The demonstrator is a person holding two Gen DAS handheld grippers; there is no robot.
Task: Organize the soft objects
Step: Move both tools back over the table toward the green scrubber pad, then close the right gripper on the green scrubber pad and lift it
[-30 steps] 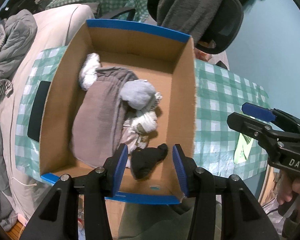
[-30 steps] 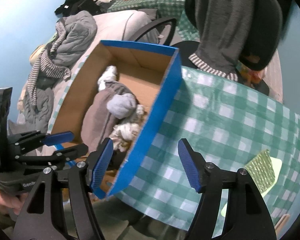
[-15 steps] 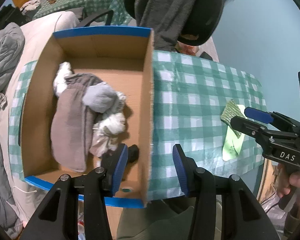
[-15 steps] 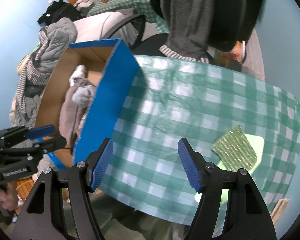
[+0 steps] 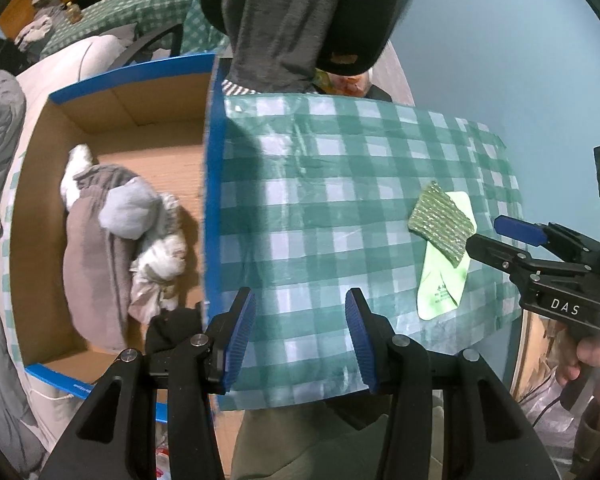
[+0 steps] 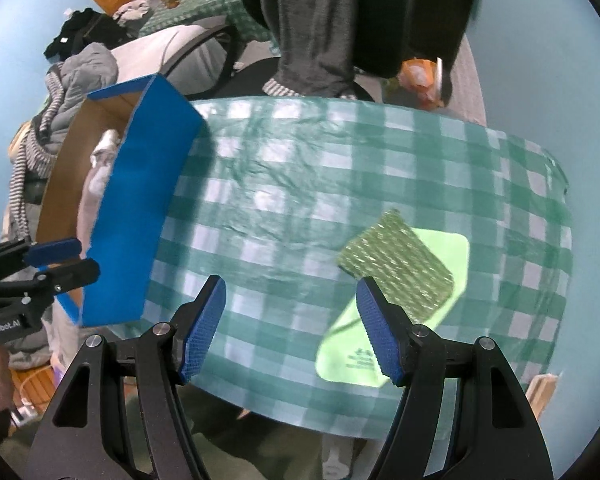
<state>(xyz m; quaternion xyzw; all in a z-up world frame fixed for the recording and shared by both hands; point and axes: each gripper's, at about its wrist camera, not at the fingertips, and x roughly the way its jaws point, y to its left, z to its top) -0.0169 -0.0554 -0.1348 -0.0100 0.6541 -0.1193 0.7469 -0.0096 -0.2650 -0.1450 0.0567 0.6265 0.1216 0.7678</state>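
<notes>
A cardboard box point(image 5: 40, 184) with blue outer walls point(image 6: 140, 208) stands at the left end of the green checked table point(image 5: 332, 184). Inside lie a brown folded cloth point(image 5: 92, 264), a grey bundle point(image 5: 130, 212), white rags point(image 5: 160, 260) and a black sock point(image 5: 174, 326). A green textured cloth point(image 6: 396, 264) rests on a pale green packet point(image 6: 400, 344) at the table's right. My left gripper point(image 5: 300, 328) hangs open and empty above the table just right of the box wall. Open too, my right gripper point(image 6: 290, 326) hovers over the front edge, the green cloth just beyond its right finger.
A black office chair draped with a grey garment point(image 5: 284, 20) stands behind the table. Grey and striped clothing point(image 6: 64, 92) is piled on a pale couch point(image 5: 60, 68) left of the box. A second checked table point(image 5: 140, 12) is in the background.
Both grippers have slid right across the scene, from over the box to over the tablecloth. The green cloth has come near the right gripper. Both stay open and empty.
</notes>
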